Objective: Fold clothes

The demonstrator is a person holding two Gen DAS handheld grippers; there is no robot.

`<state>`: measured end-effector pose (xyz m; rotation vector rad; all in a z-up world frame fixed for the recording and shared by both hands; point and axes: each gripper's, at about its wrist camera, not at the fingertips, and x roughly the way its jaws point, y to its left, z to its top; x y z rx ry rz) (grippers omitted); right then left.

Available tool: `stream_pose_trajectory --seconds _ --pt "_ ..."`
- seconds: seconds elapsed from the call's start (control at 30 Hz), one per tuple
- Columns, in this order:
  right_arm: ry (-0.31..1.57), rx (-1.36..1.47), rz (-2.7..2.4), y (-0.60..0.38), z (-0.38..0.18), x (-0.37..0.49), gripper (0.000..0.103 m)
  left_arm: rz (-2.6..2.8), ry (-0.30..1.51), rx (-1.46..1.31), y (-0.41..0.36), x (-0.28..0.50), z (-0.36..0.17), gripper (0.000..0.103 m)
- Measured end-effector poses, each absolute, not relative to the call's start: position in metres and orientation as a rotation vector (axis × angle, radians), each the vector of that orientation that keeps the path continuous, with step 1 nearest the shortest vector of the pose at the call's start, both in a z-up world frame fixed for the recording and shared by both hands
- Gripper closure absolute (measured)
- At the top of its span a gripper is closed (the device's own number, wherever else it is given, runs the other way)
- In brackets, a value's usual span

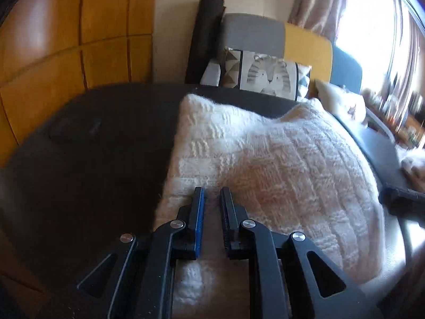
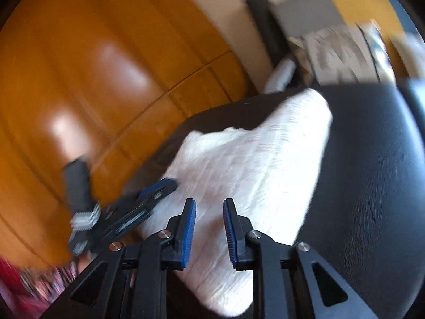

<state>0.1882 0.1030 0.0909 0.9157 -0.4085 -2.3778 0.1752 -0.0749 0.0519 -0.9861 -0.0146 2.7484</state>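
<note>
**White knit folded on the dark table**

The sweater (image 1: 265,159) is a thick, fuzzy white knit with a blocky, ribbed texture. It lies on the dark table (image 1: 93,159), folded into a compact, roughly rectangular bundle with no sleeves hanging loose. Its left edge runs fairly straight from the table's near edge towards the far edge. Along its far side two corners rise in soft peaks with a dip between them. The right side curves down close to the table's right edge. In the right wrist view the sweater (image 2: 252,172) looks blurred, narrowing to a rounded end at the near edge of the table (image 2: 372,172).
</note>
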Motion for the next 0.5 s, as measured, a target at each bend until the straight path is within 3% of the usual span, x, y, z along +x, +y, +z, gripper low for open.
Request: stream_pose_trajectory --seconds 0.13,0.2,0.3,0.5 --pt "-0.094 0.99 -2.364 0.062 0.072 0.195 0.082 2.77 0.063 -0.898 -0.074 0.186 0.041 0.089" --pt "-0.027 1.065 -2.348 0.055 0.05 0.191 0.082 2.777 0.106 -0.886 -0.071 0.184 0.04 0.089" --pt "-0.041 1.081 -2.329 0.06 0.043 0.187 0.086 2.777 0.181 -0.859 -0.068 0.183 0.04 0.089" --pt "-0.245 1.097 -2.292 0.084 0.048 0.188 0.088 2.811 0.12 -0.784 -0.074 0.193 0.071 0.089"
